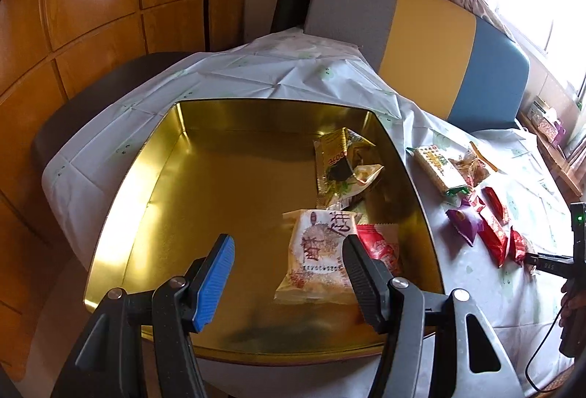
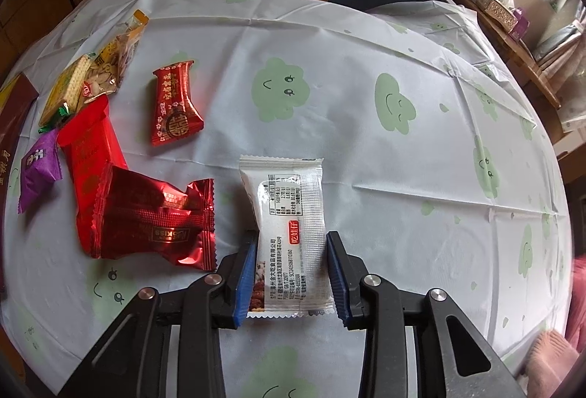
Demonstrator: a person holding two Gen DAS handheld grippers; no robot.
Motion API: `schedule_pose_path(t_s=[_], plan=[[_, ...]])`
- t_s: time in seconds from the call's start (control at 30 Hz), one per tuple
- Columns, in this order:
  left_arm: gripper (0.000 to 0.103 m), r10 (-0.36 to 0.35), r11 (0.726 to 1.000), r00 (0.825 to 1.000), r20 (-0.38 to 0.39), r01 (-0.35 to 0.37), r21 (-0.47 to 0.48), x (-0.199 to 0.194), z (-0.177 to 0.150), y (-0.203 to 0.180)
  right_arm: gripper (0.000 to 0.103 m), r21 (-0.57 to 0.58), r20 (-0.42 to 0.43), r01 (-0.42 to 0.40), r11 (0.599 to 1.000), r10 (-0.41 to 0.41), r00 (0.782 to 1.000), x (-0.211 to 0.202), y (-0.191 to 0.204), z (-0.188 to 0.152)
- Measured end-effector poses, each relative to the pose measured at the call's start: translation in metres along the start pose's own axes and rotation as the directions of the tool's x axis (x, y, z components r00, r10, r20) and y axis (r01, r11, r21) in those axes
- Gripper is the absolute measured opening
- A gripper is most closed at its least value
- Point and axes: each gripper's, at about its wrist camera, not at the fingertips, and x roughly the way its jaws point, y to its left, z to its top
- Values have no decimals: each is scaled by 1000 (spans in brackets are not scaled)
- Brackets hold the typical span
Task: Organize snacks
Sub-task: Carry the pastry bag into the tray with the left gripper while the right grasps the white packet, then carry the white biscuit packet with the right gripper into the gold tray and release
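Fingers of the right gripper (image 2: 291, 244) pinch a white packet (image 2: 285, 237); left gripper (image 1: 287, 248) hangs wide apart over the gold tin (image 1: 154, 178).

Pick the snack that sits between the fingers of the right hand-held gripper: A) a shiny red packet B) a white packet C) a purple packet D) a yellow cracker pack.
B: the white packet lies between the right hand-held gripper's blue pads.

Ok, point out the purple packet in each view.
Left wrist: purple packet at the right, on the cloth outside the gold tin.
Right wrist: purple packet at the far left edge.
Shared landmark: the cracker pack with the green end, just beyond it in both.
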Motion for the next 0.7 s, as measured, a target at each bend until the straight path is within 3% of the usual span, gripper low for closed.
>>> schedule_pose_path(t_s=[0.47, 0.7], plan=[[62, -11, 1000, 1000, -18, 11, -20, 4, -7, 9, 36, 46, -11, -53, 998, 53, 999, 0, -5, -3], [62, -17, 1000, 1000, -21, 17, -14, 2, -11, 8, 37, -3, 9, -19, 1000, 19, 1000, 1, 3, -7]])
